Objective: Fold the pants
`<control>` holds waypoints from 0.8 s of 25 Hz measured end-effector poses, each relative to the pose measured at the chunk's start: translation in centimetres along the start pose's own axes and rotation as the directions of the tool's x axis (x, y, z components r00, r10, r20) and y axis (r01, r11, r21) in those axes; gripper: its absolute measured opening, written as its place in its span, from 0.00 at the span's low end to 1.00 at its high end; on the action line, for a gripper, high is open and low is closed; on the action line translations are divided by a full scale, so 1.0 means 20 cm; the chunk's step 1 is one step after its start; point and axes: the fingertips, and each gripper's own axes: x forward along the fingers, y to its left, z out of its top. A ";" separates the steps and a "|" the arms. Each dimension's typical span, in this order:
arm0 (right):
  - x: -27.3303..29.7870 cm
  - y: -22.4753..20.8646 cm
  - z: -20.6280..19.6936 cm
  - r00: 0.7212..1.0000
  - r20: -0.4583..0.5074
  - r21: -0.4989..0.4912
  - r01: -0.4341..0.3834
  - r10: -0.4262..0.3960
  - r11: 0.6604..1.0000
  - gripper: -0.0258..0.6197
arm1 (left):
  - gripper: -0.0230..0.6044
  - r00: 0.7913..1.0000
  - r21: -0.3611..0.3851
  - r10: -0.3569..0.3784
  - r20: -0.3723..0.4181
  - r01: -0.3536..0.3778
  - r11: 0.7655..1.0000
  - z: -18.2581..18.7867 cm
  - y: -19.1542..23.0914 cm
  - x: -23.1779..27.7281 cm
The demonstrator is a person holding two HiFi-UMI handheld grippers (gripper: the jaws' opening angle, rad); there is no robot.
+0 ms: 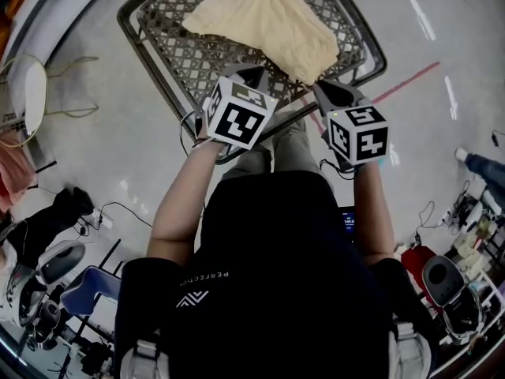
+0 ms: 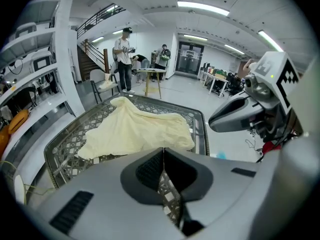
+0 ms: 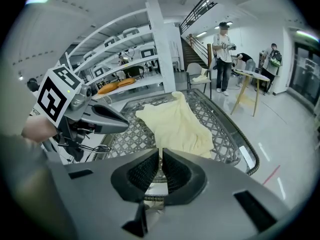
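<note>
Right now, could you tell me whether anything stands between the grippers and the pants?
Nothing visible does. Only bare woven table separates the shut, empty left gripper and right gripper from the crumpled yellow pants.

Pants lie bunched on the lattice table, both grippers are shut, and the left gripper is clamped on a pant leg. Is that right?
Not quite. The left gripper view shows the left gripper shut on nothing, its jaws together short of the cloth. The rest stands: the pants lie bunched on the lattice table, and the right gripper is shut too.
</note>
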 end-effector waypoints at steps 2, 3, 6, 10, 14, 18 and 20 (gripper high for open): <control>0.01 -0.02 0.01 1.000 0.005 -0.003 -0.017 0.017 1.000 0.11 | 0.06 1.000 -0.001 0.003 0.006 -0.003 1.000 0.00 -0.02 0.00; 0.01 -0.02 0.01 0.999 0.009 -0.006 -0.033 0.033 0.999 0.11 | 0.06 1.000 0.004 0.003 0.009 -0.003 1.000 0.00 -0.04 -0.01; 0.04 -0.07 0.05 0.996 0.015 -0.023 -0.084 0.084 0.996 0.11 | 0.06 1.000 0.013 -0.015 0.007 0.015 1.000 0.01 -0.10 0.00; 0.10 -0.15 0.06 0.989 -0.025 -0.092 -0.149 0.148 0.984 0.11 | 0.06 1.000 -0.027 -0.027 -0.015 0.026 0.999 0.02 -0.17 0.10; 0.13 -0.26 0.06 0.973 -0.088 -0.147 -0.225 0.214 0.963 0.11 | 0.06 0.999 -0.091 -0.017 -0.050 0.012 0.996 0.04 -0.22 0.23; 0.16 -0.38 0.06 0.951 -0.146 -0.192 -0.298 0.273 0.935 0.11 | 0.06 0.996 -0.137 -0.020 -0.083 0.009 0.991 0.08 -0.25 0.33; 0.17 -0.41 0.04 0.938 -0.175 -0.231 -0.335 0.299 0.913 0.11 | 0.06 0.995 -0.143 -0.013 -0.096 -0.001 0.990 0.08 -0.26 0.37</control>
